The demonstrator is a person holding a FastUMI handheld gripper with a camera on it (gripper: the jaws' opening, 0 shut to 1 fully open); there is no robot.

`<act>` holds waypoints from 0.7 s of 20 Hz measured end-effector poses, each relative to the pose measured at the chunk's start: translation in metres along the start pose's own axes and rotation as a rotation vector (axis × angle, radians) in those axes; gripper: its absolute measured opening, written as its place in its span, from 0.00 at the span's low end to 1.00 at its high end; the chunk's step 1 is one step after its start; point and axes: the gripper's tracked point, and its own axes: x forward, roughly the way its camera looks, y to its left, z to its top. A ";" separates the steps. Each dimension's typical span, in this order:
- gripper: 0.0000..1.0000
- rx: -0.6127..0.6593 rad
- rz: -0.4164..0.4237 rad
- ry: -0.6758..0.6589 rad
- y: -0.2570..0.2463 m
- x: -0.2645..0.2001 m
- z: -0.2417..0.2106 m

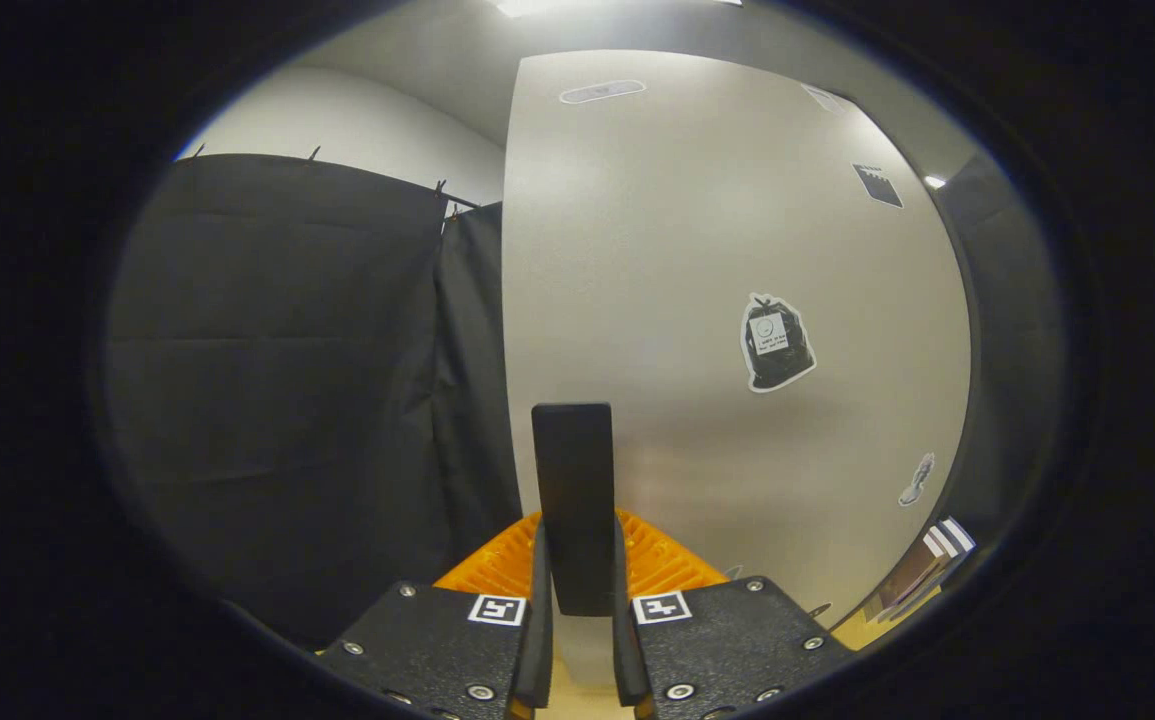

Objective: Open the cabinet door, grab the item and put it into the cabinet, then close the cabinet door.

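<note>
The cabinet door (pixel 697 250) is a pale grey panel with several stickers on it, standing upright just ahead of me. Its dark flat handle (pixel 572 470) is a vertical bar close to the door's left edge. My gripper (pixel 579 525) is shut on the lower part of this handle, with one finger pressing on each side. The upper end of the bar sticks up above the fingertips. I cannot tell from here whether the door is ajar.
The booth's black cloth wall (pixel 287 380) hangs to the left of the door. Past the door's right edge runs a dark strip (pixel 1002 330). Several books or boxes (pixel 937 560) lie on a wooden surface (pixel 867 628) at the lower right.
</note>
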 end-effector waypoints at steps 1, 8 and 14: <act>0.25 0.011 0.008 0.006 0.000 -0.002 -0.001; 0.25 0.014 0.038 0.029 -0.003 -0.016 -0.002; 0.25 0.005 0.034 0.033 -0.009 -0.030 -0.002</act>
